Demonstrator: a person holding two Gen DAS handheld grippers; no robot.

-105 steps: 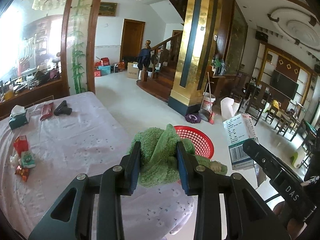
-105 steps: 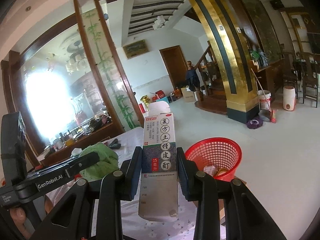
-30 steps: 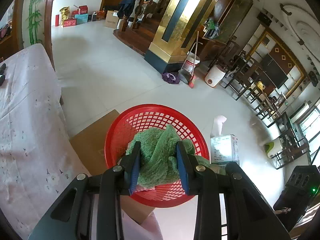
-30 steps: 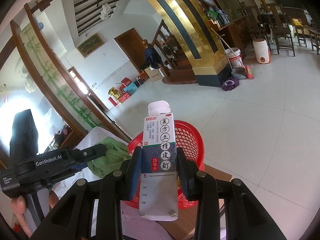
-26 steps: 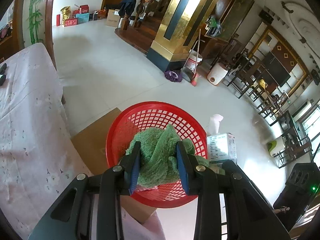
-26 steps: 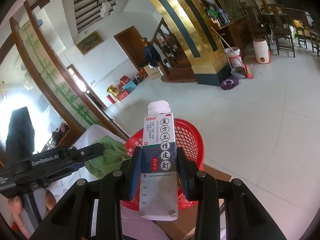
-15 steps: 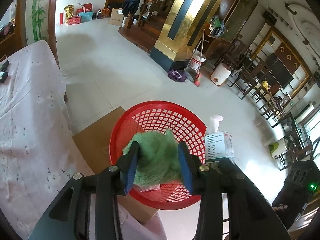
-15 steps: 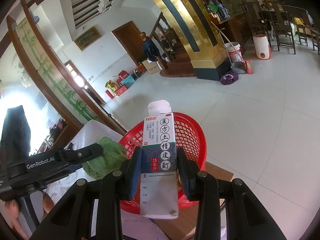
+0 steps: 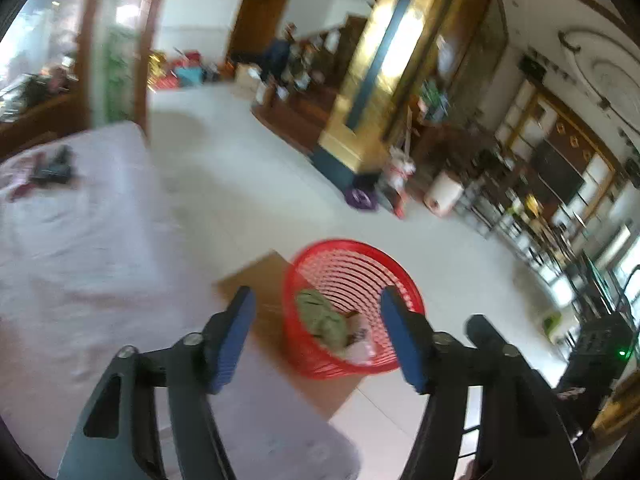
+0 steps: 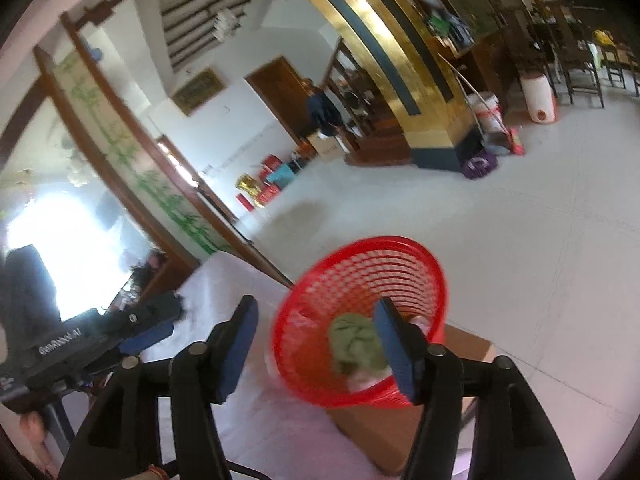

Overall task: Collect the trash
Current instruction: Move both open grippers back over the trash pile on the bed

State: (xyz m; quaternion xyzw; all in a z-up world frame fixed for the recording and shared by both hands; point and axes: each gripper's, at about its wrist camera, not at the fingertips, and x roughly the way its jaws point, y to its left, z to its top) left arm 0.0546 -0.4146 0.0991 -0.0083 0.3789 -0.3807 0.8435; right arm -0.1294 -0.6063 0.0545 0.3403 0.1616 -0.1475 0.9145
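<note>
A red mesh basket [image 9: 360,264] stands on a cardboard box [image 9: 256,276] beside the table; it also shows in the right wrist view [image 10: 384,268]. The green cloth [image 9: 322,318] lies inside it, seen too in the right wrist view [image 10: 354,342], with pale scraps [image 9: 358,350] beside it. My left gripper [image 9: 316,336] is open and empty above the basket's near side. My right gripper [image 10: 316,344] is open and empty over the basket. The medicine box is hidden from view. The left gripper's body [image 10: 92,332] shows at the left of the right wrist view.
The table with the pale floral cloth [image 9: 80,248] lies to the left, with dark objects [image 9: 54,166] at its far end. White tiled floor [image 9: 240,168] spreads beyond the basket. A gold pillar [image 9: 368,80], a bucket [image 9: 442,198] and chairs stand farther off.
Both grippers have opened. The green cloth has dropped from the left gripper into the basket, and the medicine box has left the right gripper. Both views have pulled back and are blurred.
</note>
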